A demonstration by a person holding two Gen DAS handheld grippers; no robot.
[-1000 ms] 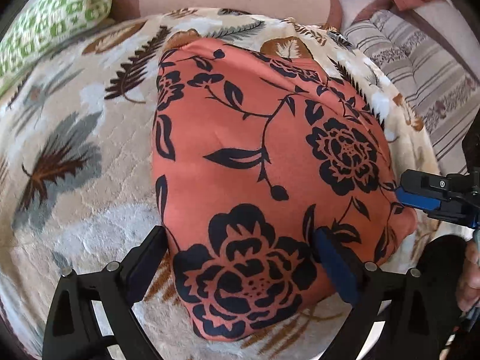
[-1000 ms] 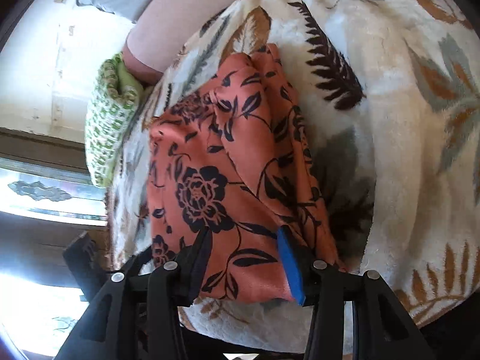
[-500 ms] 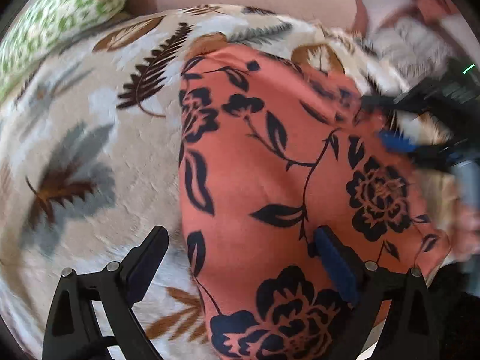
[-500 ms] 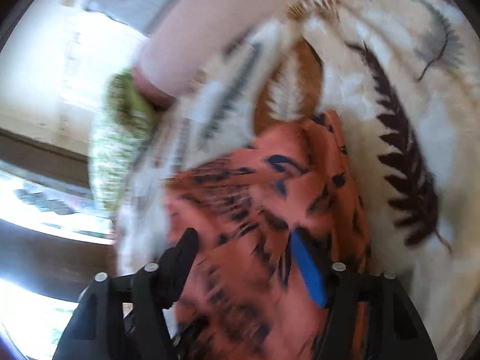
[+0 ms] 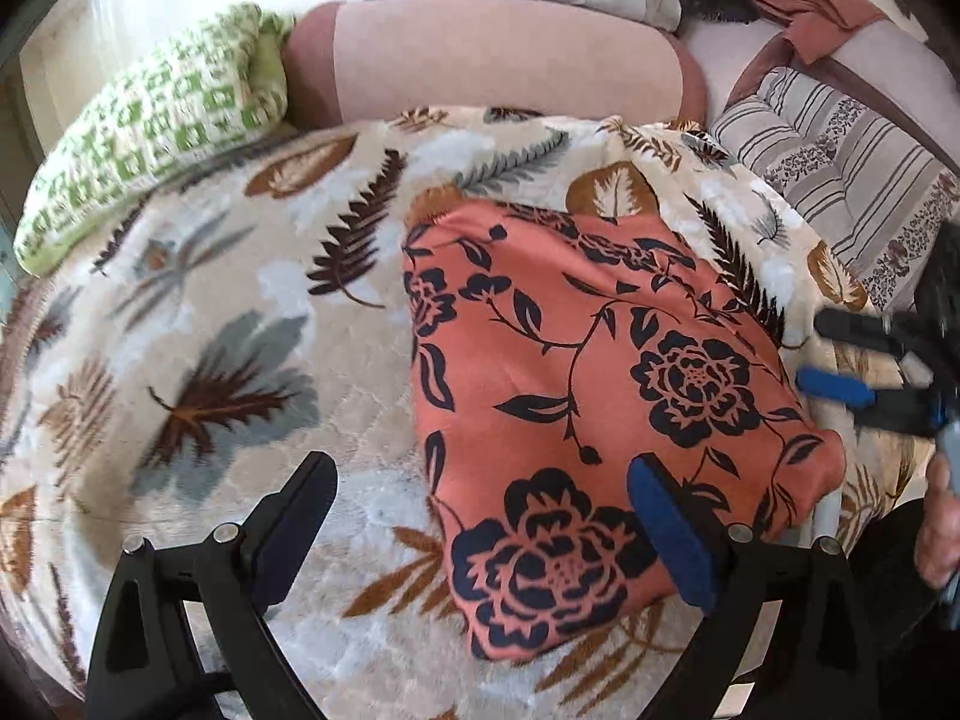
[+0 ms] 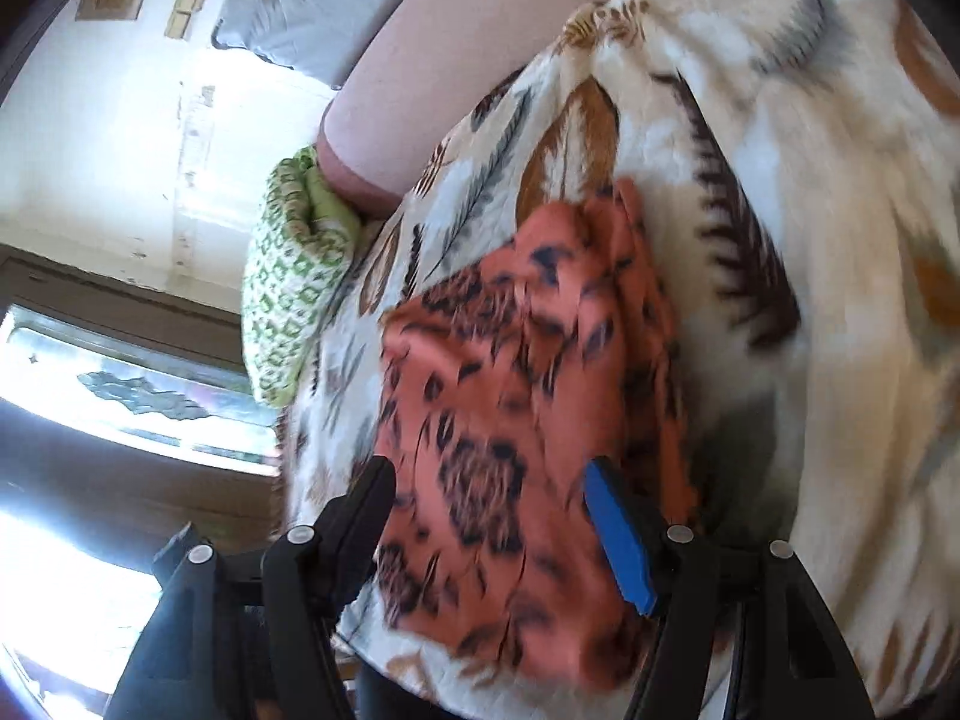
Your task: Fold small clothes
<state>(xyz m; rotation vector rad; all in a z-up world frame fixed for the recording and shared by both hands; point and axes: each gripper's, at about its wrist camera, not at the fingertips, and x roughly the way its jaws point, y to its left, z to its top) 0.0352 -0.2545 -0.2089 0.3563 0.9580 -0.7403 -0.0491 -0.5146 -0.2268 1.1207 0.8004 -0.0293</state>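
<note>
A: Step? Garment (image 5: 576,396) is lying folded on the blanket (image 5: 198,300), both tools seemingly letting go.
B: Left gripper (image 5: 480,534) is hanging apart, empty, cloth under its right finger. Right gripper (image 6: 498,522), jaws just opening, is hovering apart with cloth just ahead, unclamped.
A: Next: probably 1 more fold or moving it aside.

Left hand-held gripper (image 5: 480,516) agape; right hand-held gripper (image 6: 489,516) agape, unladen
</note>
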